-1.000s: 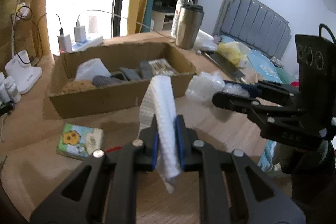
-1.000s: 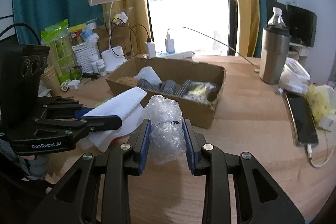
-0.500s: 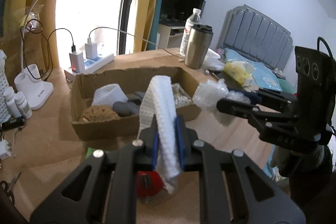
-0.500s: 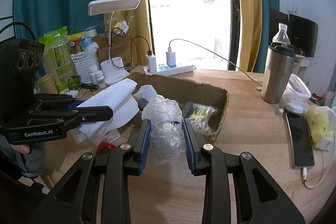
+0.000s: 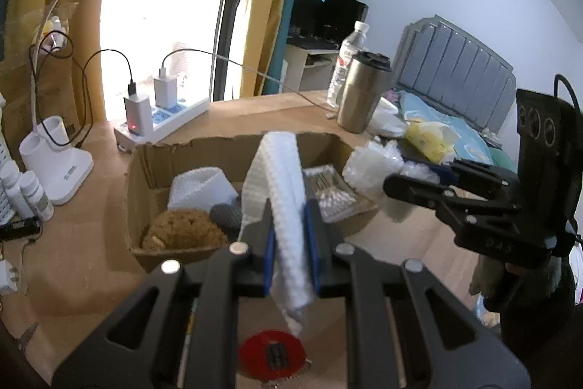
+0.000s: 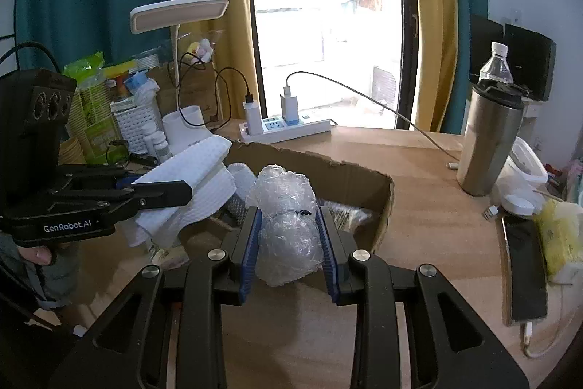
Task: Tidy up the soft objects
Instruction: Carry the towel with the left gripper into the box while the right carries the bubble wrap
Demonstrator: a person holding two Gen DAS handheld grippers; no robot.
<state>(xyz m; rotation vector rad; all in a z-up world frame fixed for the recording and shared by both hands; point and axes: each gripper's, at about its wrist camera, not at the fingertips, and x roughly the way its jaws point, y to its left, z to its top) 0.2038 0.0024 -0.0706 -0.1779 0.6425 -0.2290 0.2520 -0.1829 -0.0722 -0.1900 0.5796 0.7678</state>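
Both grippers have moved closer to the cardboard box (image 5: pixel 175 152), which now looks bigger in the middle of each picture. The left gripper (image 5: pixel 291 239) pinches a white cloth (image 5: pixel 282 177) at bottom middle. The right gripper (image 6: pixel 289 243) squeezes a ball of bubble wrap (image 6: pixel 286 225), in front of the box.

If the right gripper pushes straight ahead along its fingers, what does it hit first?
Probably the near wall of the cardboard box, just past the bubble wrap that the right gripper holds; depth is unclear.
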